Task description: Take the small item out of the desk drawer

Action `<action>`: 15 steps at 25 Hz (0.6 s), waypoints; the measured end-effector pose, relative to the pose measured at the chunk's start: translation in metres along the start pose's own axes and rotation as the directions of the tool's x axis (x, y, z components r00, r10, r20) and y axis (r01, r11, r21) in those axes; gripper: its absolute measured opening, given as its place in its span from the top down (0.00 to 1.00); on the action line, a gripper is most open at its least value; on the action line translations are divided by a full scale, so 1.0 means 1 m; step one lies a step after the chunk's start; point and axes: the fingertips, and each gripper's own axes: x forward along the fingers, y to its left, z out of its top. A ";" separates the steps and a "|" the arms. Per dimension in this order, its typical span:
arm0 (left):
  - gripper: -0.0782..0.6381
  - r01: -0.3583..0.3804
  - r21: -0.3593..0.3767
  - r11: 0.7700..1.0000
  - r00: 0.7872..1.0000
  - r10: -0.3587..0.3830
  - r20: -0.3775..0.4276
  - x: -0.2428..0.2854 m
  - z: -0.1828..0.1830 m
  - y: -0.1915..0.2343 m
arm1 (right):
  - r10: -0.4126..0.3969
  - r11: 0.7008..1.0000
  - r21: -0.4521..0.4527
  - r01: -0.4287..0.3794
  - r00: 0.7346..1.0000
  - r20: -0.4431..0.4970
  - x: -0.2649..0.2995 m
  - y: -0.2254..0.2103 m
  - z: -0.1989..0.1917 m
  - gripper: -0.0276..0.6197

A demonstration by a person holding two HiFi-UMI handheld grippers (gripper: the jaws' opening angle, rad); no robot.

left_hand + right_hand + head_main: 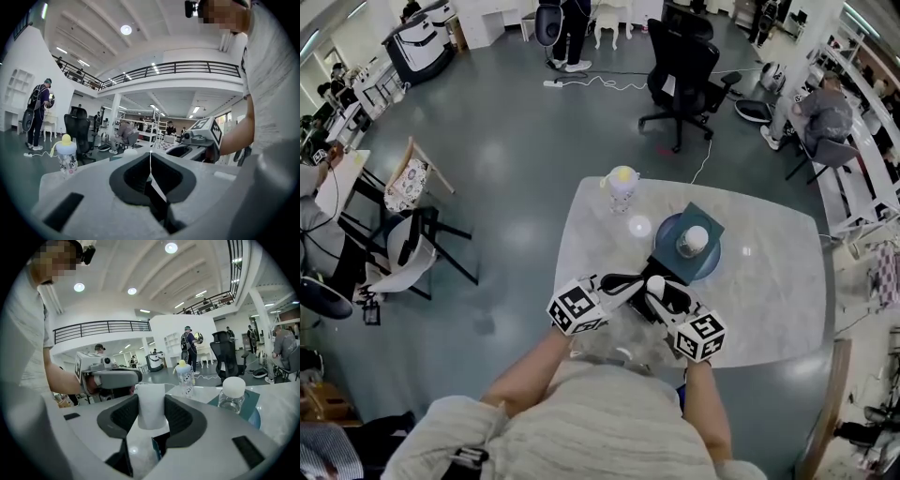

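Observation:
My right gripper (151, 405) is shut on a small white item (151, 414), a pale upright piece held between its dark pads. In the head view this white item (655, 283) sits at the tip of the right gripper (660, 292), above the near part of the table. My left gripper (150, 162) has its jaws pressed together along a thin seam, with nothing visible between them. It hovers just left of the right one, left gripper (623, 281) tip close to it. No drawer shows plainly; a dark boxy shape (667, 268) lies just beyond the tips.
The white marble table (769, 281) carries a baby bottle (622, 187) with a yellow top, a clear jar (692, 241) with a white lid on a blue plate (667, 232), and a teal mat (709, 217). Office chairs and people stand on the grey floor beyond.

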 end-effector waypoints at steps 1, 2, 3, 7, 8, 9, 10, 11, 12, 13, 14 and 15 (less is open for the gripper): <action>0.87 0.005 0.012 1.000 1.000 -0.005 0.001 0.001 0.004 0.000 | 0.003 1.000 -0.003 -0.003 1.000 0.019 -0.002 0.003 0.006 0.69; 0.87 0.009 0.023 1.000 1.000 -0.009 0.002 0.001 0.007 -0.001 | 0.006 1.000 -0.005 -0.006 0.999 0.036 -0.004 0.005 0.011 0.69; 0.87 0.012 0.032 0.999 1.000 -0.013 0.004 0.002 0.009 -0.002 | 0.008 1.000 -0.007 -0.008 0.999 0.051 -0.006 0.008 0.016 0.69; 0.87 0.019 0.055 0.998 1.000 -0.020 0.018 -0.001 0.022 -0.004 | 0.020 1.000 -0.026 -0.018 0.995 0.094 -0.013 0.019 0.032 0.69; 0.87 0.021 0.062 0.998 1.000 -0.022 0.022 -0.002 0.025 -0.005 | 0.024 0.999 -0.030 -0.021 0.994 0.105 -0.015 0.022 0.036 0.69; 0.87 0.022 0.069 0.997 0.999 -0.024 0.026 -0.003 0.029 -0.005 | 0.031 0.999 -0.035 -0.027 0.993 0.117 -0.017 0.025 0.041 0.69; 0.87 0.023 0.075 0.997 0.999 -0.025 0.032 -0.004 0.033 -0.006 | 0.039 0.999 -0.041 -0.034 0.991 0.131 -0.019 0.028 0.045 0.69; 0.87 0.023 0.081 0.996 0.999 -0.026 0.039 -0.005 0.037 -0.006 | 0.046 0.998 -0.047 -0.040 0.988 0.145 -0.020 0.031 0.050 0.69; 0.87 0.023 0.085 0.996 0.999 -0.027 0.047 -0.006 0.041 -0.007 | 0.051 0.998 -0.054 -0.043 0.986 0.159 -0.022 0.034 0.055 0.69; 0.87 0.022 0.089 0.996 0.998 -0.027 0.055 -0.007 0.044 -0.007 | 0.055 0.997 -0.060 -0.045 0.983 0.173 -0.024 0.036 0.060 0.69; 0.87 0.021 0.092 0.996 0.998 -0.027 0.063 -0.008 0.047 -0.006 | 0.058 0.997 -0.064 -0.047 0.981 0.186 -0.026 0.038 0.065 0.69; 0.87 0.019 0.095 0.995 0.997 -0.025 0.068 -0.009 0.049 -0.006 | 0.060 0.997 -0.068 -0.047 0.978 0.199 -0.027 0.039 0.070 0.69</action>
